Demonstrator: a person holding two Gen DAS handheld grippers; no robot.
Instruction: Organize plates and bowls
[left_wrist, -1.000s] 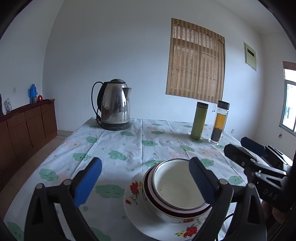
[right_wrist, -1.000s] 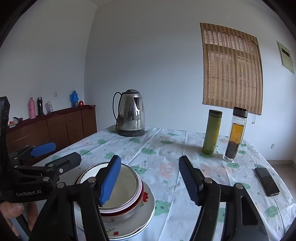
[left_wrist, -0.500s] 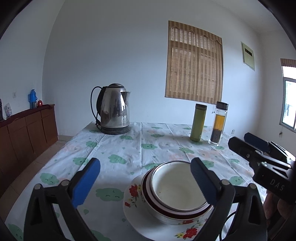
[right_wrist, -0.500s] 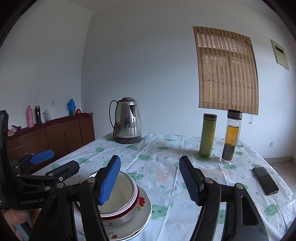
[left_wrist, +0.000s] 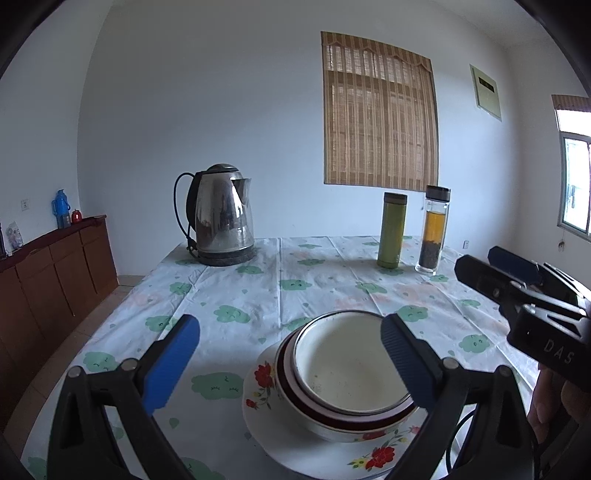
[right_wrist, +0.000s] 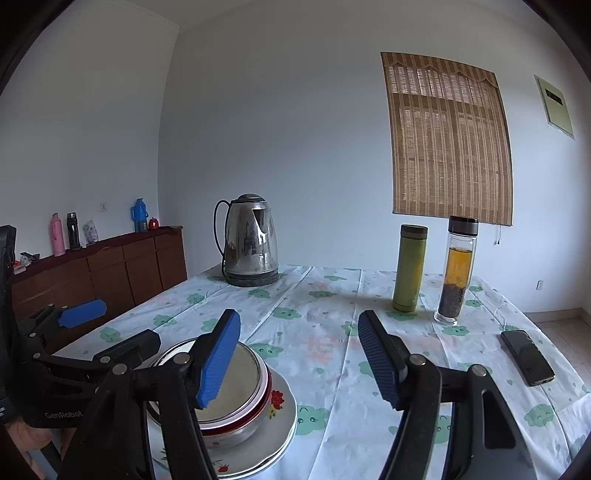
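A white bowl sits nested in a larger bowl with a dark red rim, on a flowered plate near the table's front edge. My left gripper hangs open just above and in front of this stack, one blue pad on each side, touching nothing. My right gripper is open too, to the right of the stack, with its left finger in front of the bowls and the plate. Each view shows the other gripper at its edge: the right gripper and the left gripper.
A steel kettle stands at the table's far left. A green flask and a glass tea bottle stand far right. A phone lies at the right edge. A wooden sideboard runs along the left wall.
The left gripper has rolled a little, so its view looks more level. Both grippers stay open and the stack has not moved.
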